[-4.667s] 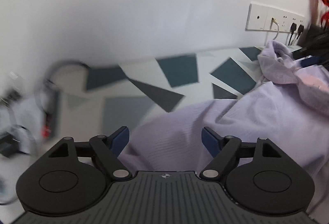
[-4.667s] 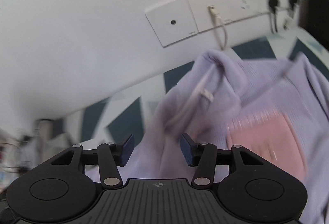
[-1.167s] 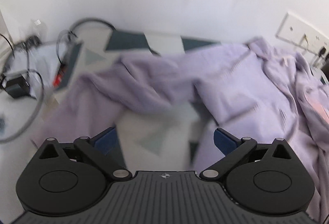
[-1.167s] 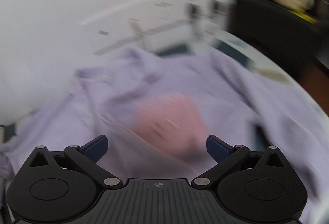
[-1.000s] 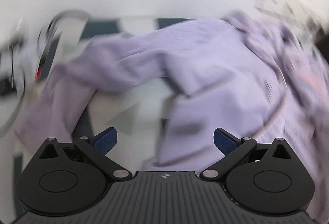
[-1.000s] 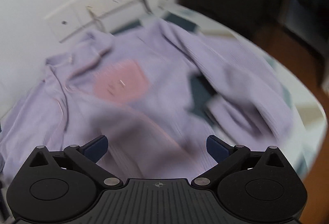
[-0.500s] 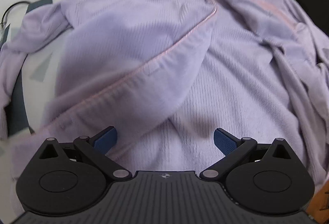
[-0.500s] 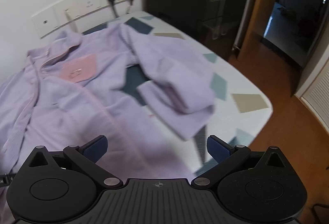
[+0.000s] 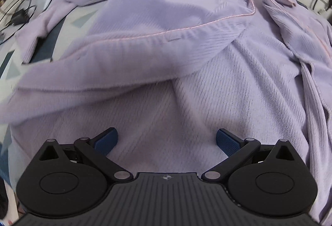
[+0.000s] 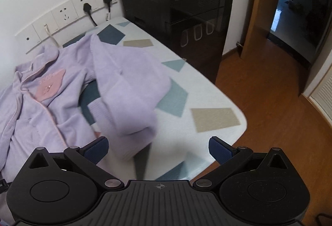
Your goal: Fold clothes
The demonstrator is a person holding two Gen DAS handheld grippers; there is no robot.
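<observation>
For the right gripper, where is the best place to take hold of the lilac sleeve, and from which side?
Probably the ribbed cuff end of the sleeve, approached from the table edge side. The cuff lies nearest the open right gripper, its free end pointing toward that edge with bare table beside it.

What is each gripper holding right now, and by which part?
Nothing. The left gripper and right gripper are both open above the lilac fleece pajama top, with no fabric pinched between their fingers.

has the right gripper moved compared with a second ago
Yes. The right gripper has pulled back and swung right: the wall sockets, near top centre before, now sit upper left, and the black cabinet and door show.
</observation>
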